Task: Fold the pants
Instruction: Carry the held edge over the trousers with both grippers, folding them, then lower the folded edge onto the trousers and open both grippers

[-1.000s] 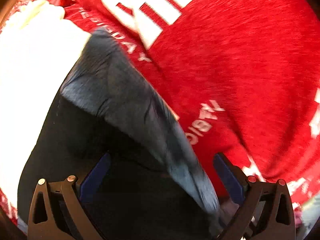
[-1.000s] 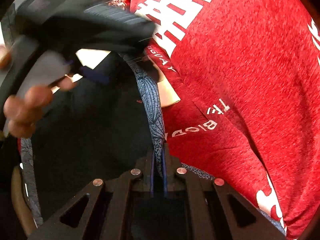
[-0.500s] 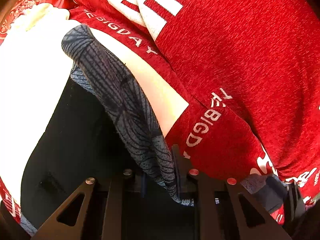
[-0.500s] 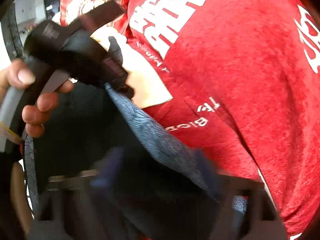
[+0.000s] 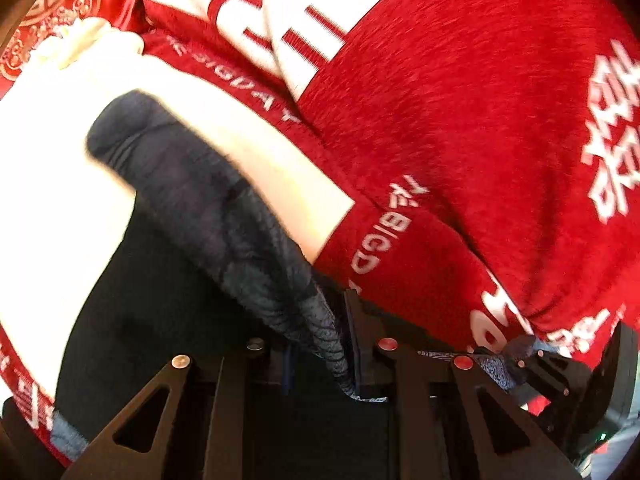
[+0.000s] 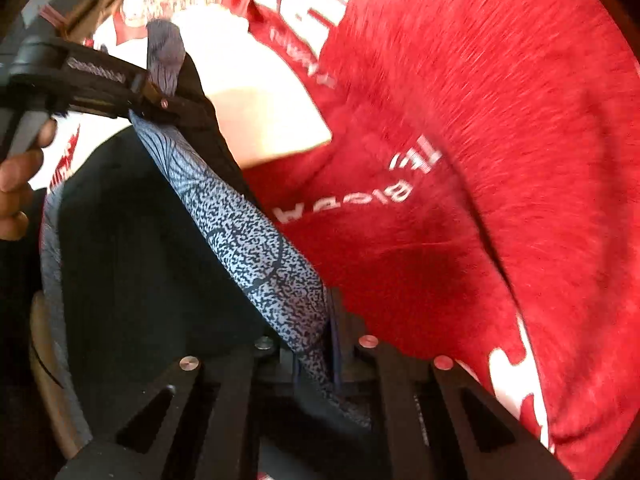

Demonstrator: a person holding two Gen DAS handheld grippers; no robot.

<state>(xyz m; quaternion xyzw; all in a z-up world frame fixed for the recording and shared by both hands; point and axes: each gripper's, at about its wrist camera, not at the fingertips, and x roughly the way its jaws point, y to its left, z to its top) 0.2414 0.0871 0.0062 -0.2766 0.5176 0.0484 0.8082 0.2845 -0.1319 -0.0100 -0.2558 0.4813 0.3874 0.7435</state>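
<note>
The left gripper (image 5: 320, 344) is clenched on the grey, leaf-patterned fabric edge of the dark pants (image 5: 224, 216). The right gripper (image 6: 320, 344) has just been closing and now grasps the same patterned band further along, with cloth pinched between its black fingers (image 6: 348, 328). The pants lie on a red fleece blanket with white lettering (image 5: 460, 128): their dark body spreads below-left of the patterned edge, and the blanket fills everything above-right of it. A cream-white patch (image 5: 60, 168) shows beside the far end of that edge. In the right wrist view the left gripper sits at the far end of the band, with a hand (image 6: 20, 192) on its handle, and the band runs taut between the 2 grips.

The step in hand looks like securing 2 hold points along 1 edge, ready for a fold. Next, both hands probably need to lift together and carry the edge across the dark body, keeping it stretched so it lands flat. Uneven lifting could twist the cloth or drag the blanket.
</note>
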